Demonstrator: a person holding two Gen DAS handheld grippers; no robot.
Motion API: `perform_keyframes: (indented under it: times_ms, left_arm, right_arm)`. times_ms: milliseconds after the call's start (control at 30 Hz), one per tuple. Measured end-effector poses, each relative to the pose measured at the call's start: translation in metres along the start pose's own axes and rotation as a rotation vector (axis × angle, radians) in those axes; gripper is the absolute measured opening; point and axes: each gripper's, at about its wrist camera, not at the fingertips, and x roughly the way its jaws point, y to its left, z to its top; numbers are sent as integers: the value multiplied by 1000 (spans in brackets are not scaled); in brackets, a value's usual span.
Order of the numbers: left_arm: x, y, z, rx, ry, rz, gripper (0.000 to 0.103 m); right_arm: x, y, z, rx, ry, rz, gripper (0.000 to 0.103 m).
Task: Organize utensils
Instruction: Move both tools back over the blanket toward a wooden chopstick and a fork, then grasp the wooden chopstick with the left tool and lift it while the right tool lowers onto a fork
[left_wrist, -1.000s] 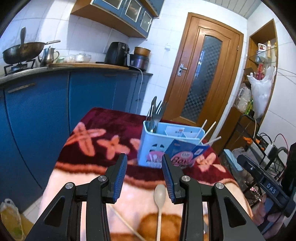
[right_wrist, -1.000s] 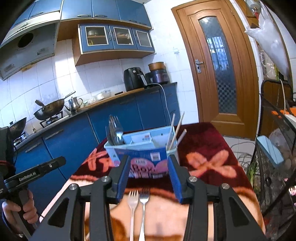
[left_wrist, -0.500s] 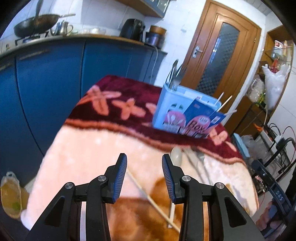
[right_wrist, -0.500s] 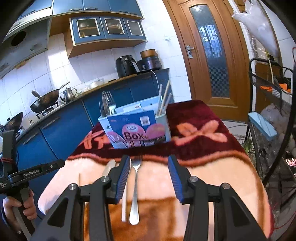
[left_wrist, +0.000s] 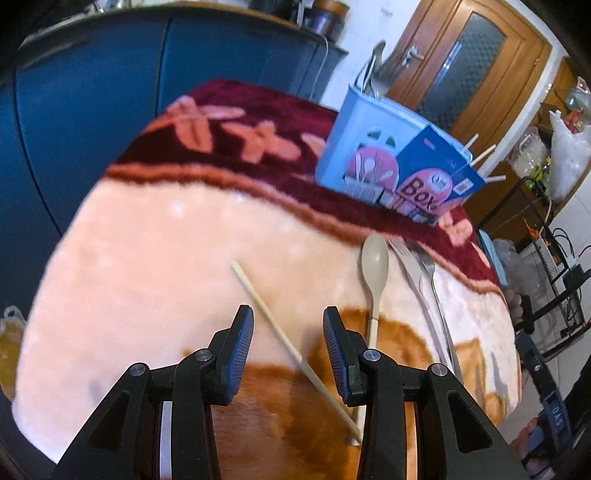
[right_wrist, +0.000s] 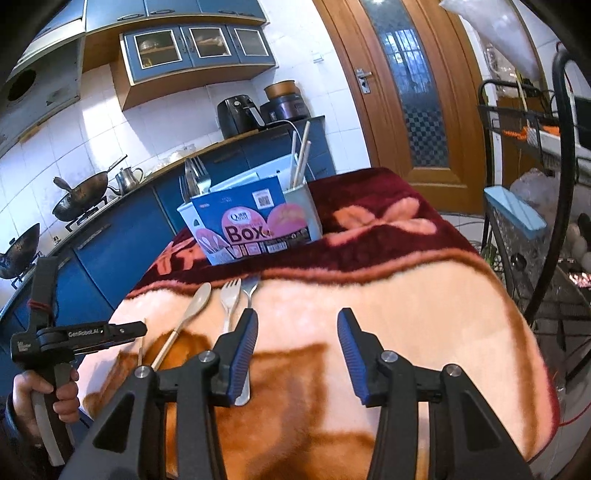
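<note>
A light-blue utensil box (left_wrist: 373, 147) (right_wrist: 255, 218) with a "Box" label stands on the blanket, holding metal forks and chopsticks. In front of it lie a single chopstick (left_wrist: 291, 347), a beige spoon (left_wrist: 375, 269) (right_wrist: 192, 310), a beige plastic fork (right_wrist: 229, 299) and a metal fork (left_wrist: 430, 280) (right_wrist: 250, 288). My left gripper (left_wrist: 288, 336) is open and empty, low over the chopstick, which runs between its fingers. My right gripper (right_wrist: 297, 336) is open and empty, its left finger just over the metal fork's handle.
The table is covered by a pink, brown and maroon blanket (right_wrist: 406, 302). Blue kitchen cabinets (left_wrist: 110, 92) stand to the left, a wooden door (right_wrist: 413, 92) behind, and a wire rack (right_wrist: 535, 229) close to the right edge. The hand-held left gripper shows in the right wrist view (right_wrist: 85, 332).
Both grippers have tilted down and drawn back toward the near part of the blanket. The left one has come over the chopstick, the right one beside the forks. Both stay open.
</note>
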Motion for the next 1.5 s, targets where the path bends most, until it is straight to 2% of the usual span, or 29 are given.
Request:
perform_keyframes:
  times_ms: [267, 467, 600, 700, 800, 933, 1167, 1267, 1367, 1500]
  left_arm:
    - [6, -3, 2, -14, 62, 12, 39]
    - [5, -3, -1, -17, 101, -4, 27]
    - [6, -4, -3, -16, 115, -14, 13]
    - [7, 0, -4, -40, 112, -53, 4]
    - [5, 2, -5, -67, 97, -128, 4]
    - [-7, -4, -2, -54, 23, -192, 4]
    - [-32, -12, 16, 16, -174, -216, 4]
    - [-37, -13, 23, 35, -249, -209, 4]
    - [-44, -15, 27, 74, -338, -158, 4]
    - [-44, -15, 32, 101, -389, -119, 4]
  right_arm:
    - [2, -10, -8, 28, 15, 8, 48]
    - [0, -16, -11, 44, 12, 16, 48]
    - [-1, -17, -11, 52, 11, 19, 48]
    - [-1, -17, -11, 48, 12, 18, 49]
    - [1, -16, -11, 37, 21, 15, 49]
    - [8, -9, -8, 12, 45, 12, 49]
    - [29, 8, 9, -37, 111, 29, 49]
    - [43, 14, 18, -52, 145, 37, 49]
    - [59, 20, 24, -66, 183, 47, 49]
    - [80, 24, 31, -74, 236, 57, 49]
